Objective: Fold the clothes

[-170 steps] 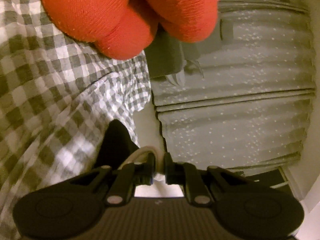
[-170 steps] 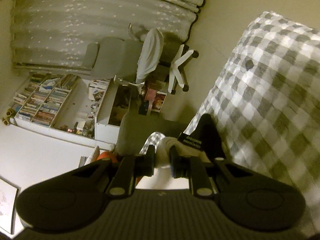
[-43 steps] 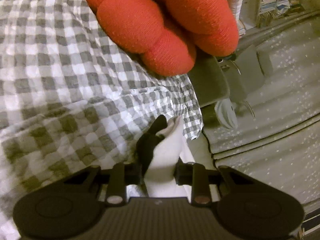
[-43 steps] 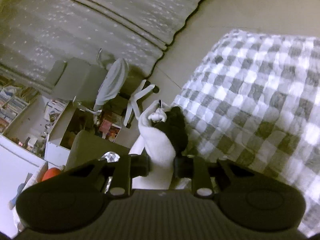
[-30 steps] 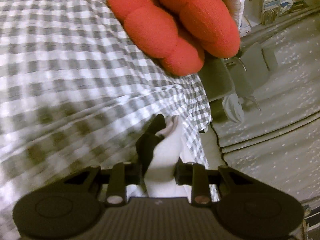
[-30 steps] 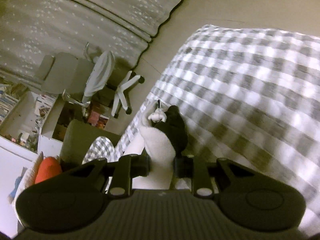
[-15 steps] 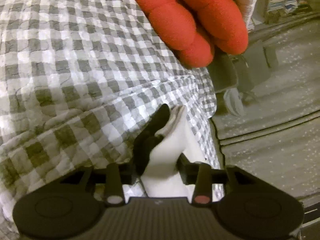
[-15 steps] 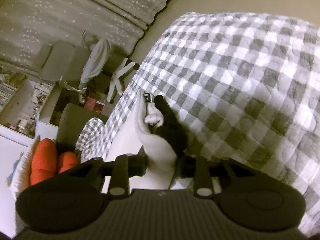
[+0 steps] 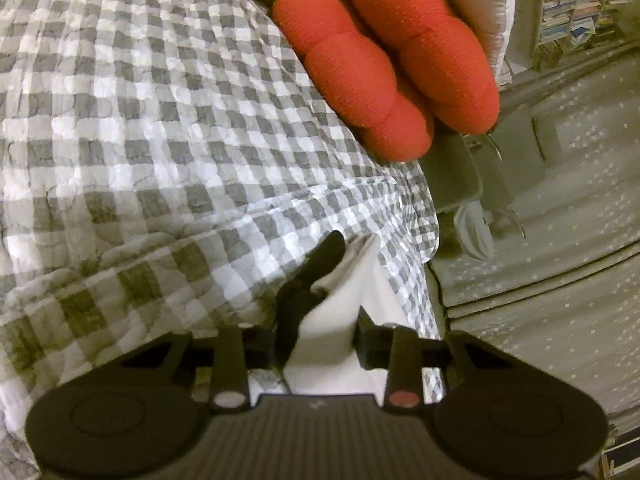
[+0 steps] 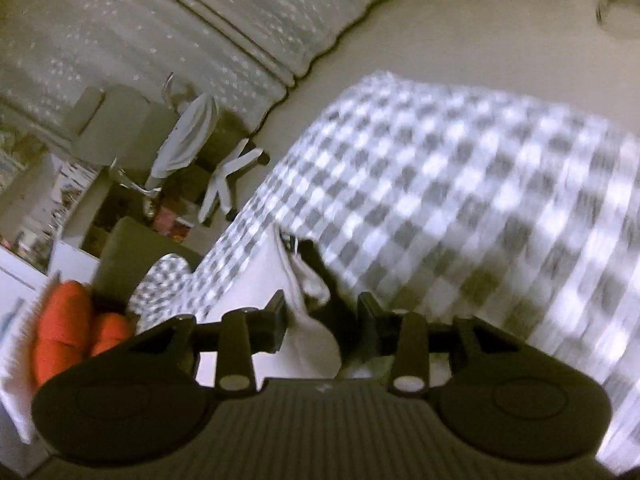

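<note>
A white and black garment (image 9: pixel 336 304) is pinched between the fingers of my left gripper (image 9: pixel 318 338), which is shut on it over the near edge of the grey checked bedspread (image 9: pixel 140 120). In the right wrist view the same white and black garment (image 10: pixel 312 316) bunches up between the fingers of my right gripper (image 10: pixel 322 318), also shut on it, beside the bedspread (image 10: pixel 460 208). Most of the garment hangs below both grippers, out of sight.
A red segmented cushion (image 9: pixel 384 52) and a white pillow (image 9: pixel 472 0) lie at the head of the bed. Beyond the bed stand an office chair (image 10: pixel 188 148) draped with cloth, dotted curtains (image 10: pixel 200 20), a bookshelf (image 9: pixel 576 4) and bare floor (image 10: pixel 460 28).
Both grippers have kept hold of the garment while swinging over the bed. The left view has pulled back from the red cushion; the right view is blurred by its motion.
</note>
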`<state>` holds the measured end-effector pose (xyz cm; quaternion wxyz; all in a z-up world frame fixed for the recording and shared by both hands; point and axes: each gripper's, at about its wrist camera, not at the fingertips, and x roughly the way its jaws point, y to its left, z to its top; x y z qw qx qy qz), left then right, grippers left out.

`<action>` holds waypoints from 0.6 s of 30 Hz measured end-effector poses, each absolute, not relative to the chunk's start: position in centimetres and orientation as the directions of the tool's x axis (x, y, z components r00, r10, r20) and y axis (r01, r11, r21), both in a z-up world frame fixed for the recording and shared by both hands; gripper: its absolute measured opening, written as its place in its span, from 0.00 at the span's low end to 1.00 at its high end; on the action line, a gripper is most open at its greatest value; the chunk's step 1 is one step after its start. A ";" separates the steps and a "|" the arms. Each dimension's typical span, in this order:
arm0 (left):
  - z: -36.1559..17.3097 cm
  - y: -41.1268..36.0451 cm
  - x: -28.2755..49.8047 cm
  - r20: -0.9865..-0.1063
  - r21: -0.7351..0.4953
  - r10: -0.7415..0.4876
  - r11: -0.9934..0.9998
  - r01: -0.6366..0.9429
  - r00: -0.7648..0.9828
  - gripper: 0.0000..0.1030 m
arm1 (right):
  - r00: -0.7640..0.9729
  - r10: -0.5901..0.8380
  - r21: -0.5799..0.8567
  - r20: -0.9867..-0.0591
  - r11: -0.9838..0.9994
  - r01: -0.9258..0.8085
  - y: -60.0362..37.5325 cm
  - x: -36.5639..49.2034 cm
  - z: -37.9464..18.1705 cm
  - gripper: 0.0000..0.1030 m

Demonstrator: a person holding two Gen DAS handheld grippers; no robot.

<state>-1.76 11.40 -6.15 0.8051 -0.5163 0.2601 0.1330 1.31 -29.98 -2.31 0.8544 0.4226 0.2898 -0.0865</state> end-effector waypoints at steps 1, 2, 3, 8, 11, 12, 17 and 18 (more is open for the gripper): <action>-6.0 11.3 -1.8 -0.554 -0.761 -0.050 0.436 -0.481 0.831 0.33 | 0.819 0.079 0.654 -0.568 0.648 0.391 -29.8 1.3 -2.0 0.37; -5.9 11.2 -1.8 -0.552 -0.760 -0.047 0.439 -0.479 0.833 0.33 | 0.821 0.061 0.635 -0.567 0.667 0.389 -29.7 1.3 -1.8 0.37; -5.8 11.2 -1.8 -0.550 -0.759 -0.043 0.442 -0.478 0.834 0.33 | 0.828 0.042 0.619 -0.559 0.686 0.382 -29.6 1.3 -1.5 0.37; -5.1 10.8 -1.9 -0.534 -0.758 -0.027 0.457 -0.465 0.845 0.31 | 0.878 0.035 0.600 -0.478 0.743 0.297 -28.8 1.1 -0.1 0.37; -4.6 10.8 -1.8 -0.519 -0.759 -0.022 0.472 -0.449 0.854 0.31 | 0.893 0.090 0.613 -0.441 0.757 0.226 -28.2 1.4 0.2 0.37; -4.4 10.7 -1.8 -0.514 -0.759 -0.020 0.478 -0.443 0.858 0.31 | 0.893 0.109 0.611 -0.436 0.764 0.205 -27.8 1.6 0.3 0.37; -3.7 10.3 -1.6 -0.487 -0.752 -0.015 0.514 -0.411 0.873 0.30 | 0.866 0.217 0.588 -0.451 0.802 0.105 -25.1 3.2 0.3 0.37; -3.6 10.2 -1.6 -0.483 -0.751 -0.015 0.521 -0.405 0.876 0.30 | 0.854 0.241 0.580 -0.462 0.810 0.086 -24.4 3.6 0.3 0.37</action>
